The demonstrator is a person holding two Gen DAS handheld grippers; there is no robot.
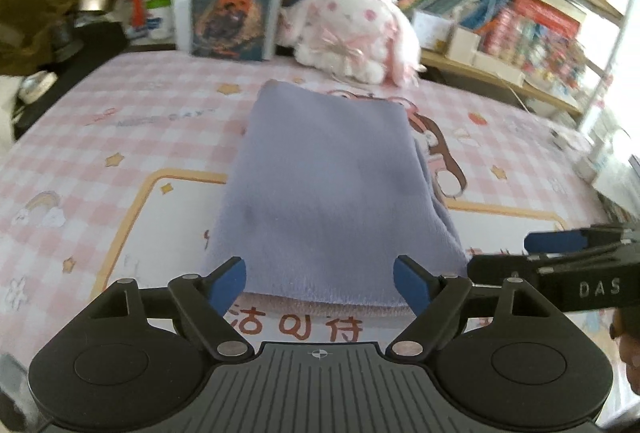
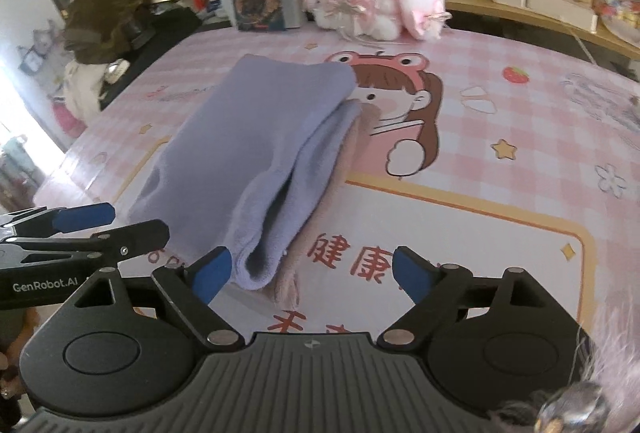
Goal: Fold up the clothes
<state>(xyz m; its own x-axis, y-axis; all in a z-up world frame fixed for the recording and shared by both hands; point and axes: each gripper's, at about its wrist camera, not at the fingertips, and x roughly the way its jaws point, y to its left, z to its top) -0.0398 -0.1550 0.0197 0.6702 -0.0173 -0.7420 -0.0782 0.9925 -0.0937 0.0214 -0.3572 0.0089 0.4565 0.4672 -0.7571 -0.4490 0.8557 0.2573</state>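
Lavender folded garment (image 1: 324, 189) lies flat on the pink checked mat (image 1: 120, 137). Both the left gripper (image 1: 320, 283) and right gripper (image 2: 312, 273) tilt downward at its near edge, side by side, fingers spread wide and holding nothing.

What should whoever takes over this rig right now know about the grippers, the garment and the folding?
Left gripper: open, nothing between its fingers, just short of the garment's near edge.
Right gripper: open, holding nothing, at the near right corner.
Lavender garment: folded into a rectangle on the pink checked cover, released.
Done: the fold looks complete on top.
Left: layers on its right side gape open; probably tidy them or fold again.
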